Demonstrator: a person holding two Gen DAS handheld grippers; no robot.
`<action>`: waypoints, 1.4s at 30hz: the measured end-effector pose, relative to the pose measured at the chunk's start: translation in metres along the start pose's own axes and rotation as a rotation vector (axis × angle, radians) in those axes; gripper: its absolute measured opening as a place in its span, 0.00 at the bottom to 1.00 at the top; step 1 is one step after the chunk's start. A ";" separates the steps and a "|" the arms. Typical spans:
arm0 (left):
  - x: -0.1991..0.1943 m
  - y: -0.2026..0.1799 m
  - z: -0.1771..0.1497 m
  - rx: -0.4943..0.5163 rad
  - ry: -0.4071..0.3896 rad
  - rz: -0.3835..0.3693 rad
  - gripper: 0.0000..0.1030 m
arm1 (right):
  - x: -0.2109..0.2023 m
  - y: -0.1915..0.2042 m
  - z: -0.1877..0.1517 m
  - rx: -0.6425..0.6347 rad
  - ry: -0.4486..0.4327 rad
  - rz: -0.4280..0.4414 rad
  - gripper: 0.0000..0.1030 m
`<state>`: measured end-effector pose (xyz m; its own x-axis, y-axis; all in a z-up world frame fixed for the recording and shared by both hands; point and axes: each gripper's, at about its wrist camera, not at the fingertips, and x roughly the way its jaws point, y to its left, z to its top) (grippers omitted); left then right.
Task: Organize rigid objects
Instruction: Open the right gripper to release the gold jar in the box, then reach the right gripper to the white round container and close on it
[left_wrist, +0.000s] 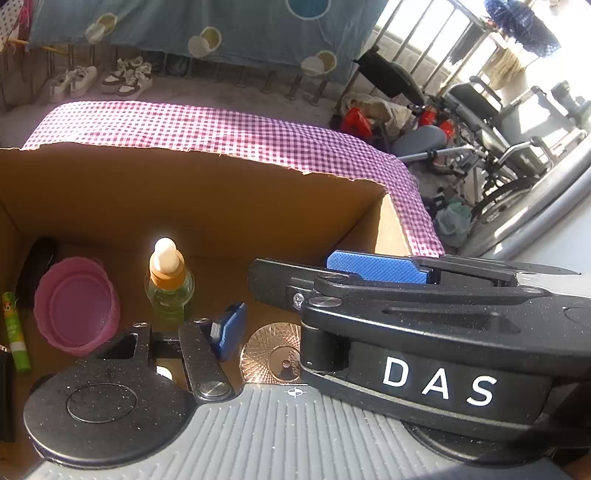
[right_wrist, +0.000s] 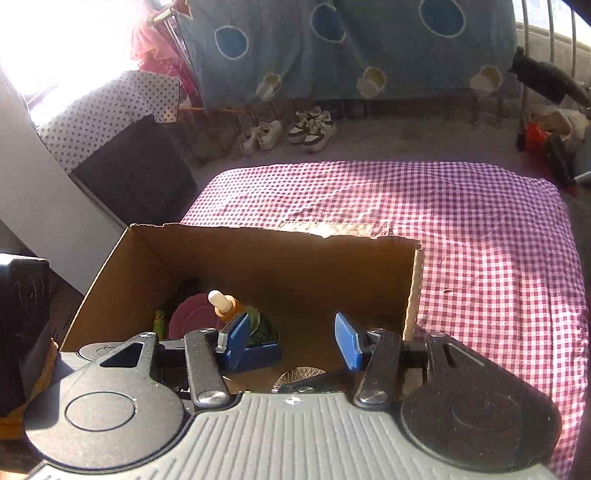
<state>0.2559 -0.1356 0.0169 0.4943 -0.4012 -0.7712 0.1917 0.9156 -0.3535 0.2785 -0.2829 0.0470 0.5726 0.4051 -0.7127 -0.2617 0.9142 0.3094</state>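
Strong sunlight is pouring in, washing out the railing (left_wrist: 436, 40) at far right. A blue sheet with circles (right_wrist: 351, 44) is hanging across the far side, with sneakers (right_wrist: 291, 131) sitting on the grey floor (right_wrist: 406, 142) below. Wheelchairs (left_wrist: 491, 125) are standing at right.

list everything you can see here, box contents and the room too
cardboard box: 1, brown, on checked cloth
checked cloth: 1, pink-white, covers table
bowl: 1, pink, in box, left
dropper bottle: 1, green liquid, orange collar, upright in box
glue stick: 1, green, in box, far left
patterned disc: 1, coppery, box floor
sneakers: 2 pairs, white, floor beyond
wheelchair: 1, black, right
left gripper: 1, black, blue pads, open, over box
right gripper: 1, same, open, over box
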 end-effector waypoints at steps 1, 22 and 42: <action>-0.003 -0.002 -0.001 0.007 -0.007 0.000 0.59 | -0.003 0.000 -0.001 0.006 -0.010 0.005 0.53; -0.139 -0.029 -0.095 0.340 -0.209 -0.099 0.96 | -0.184 0.028 -0.141 0.252 -0.467 0.240 0.54; -0.174 0.048 -0.159 0.325 -0.316 0.101 0.99 | -0.118 0.080 -0.186 0.308 -0.258 0.301 0.60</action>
<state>0.0441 -0.0262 0.0501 0.7488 -0.3278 -0.5760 0.3599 0.9309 -0.0619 0.0457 -0.2595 0.0391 0.6906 0.6048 -0.3966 -0.2256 0.7012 0.6764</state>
